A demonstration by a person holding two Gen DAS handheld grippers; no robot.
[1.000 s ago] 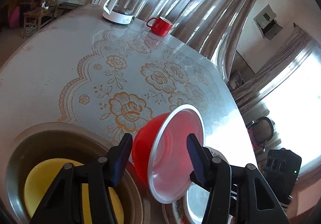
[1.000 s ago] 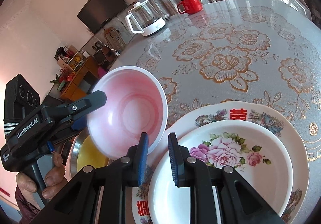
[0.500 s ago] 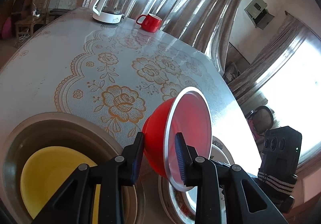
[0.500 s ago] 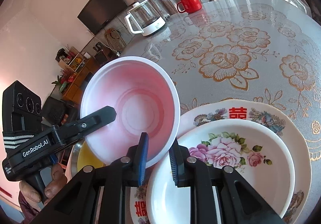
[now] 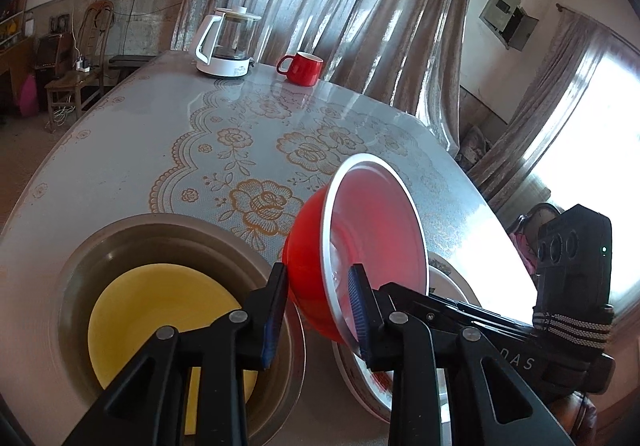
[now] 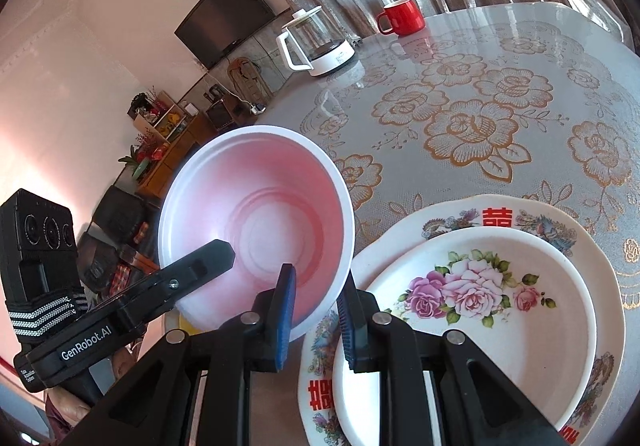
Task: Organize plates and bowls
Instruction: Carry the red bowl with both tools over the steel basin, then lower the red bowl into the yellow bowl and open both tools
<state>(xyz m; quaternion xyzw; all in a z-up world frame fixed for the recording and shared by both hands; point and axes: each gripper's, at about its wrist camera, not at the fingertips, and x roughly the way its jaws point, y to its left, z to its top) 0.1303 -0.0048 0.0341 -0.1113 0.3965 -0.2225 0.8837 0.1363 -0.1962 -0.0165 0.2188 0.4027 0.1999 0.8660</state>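
Holding red bowl [image 5: 352, 246] by its rim in left tongs [image 5: 316, 310], one pad outside the wall, one inside; bowl tilted on edge, mouth facing right, lifted clear of the counter [image 5: 168, 134]. Same bowl in right wrist view [image 6: 260, 222], pale pink inside, left tongs [image 6: 208, 262] reaching into it. Right tongs [image 6: 316, 322] narrowly parted, with the bowl's near rim passing between or just beyond the pads; contact cannot be told, nothing plainly gripped. Below right tongs: flowered plate [image 6: 480, 310] stacked on larger patterned plate [image 6: 532, 222]. To the left: metal basin [image 5: 152, 246] holding yellow bowl [image 5: 160, 310].

Step in hand, judged: carrying red bowl toward nesting with other bowl, plates already stacked. Alternative reading: hand-over to right tongs; not settled from these views.

Next move calls for: swinging bowl left over basin, levelling mouth upward, lowering into yellow bowl before releasing. Needs clearance past basin rim. Risk: thin-rim pinch slipping while tilted.

Kettle [image 5: 228, 42] and red mug [image 5: 302, 68] at far edge, well apart, not involved.
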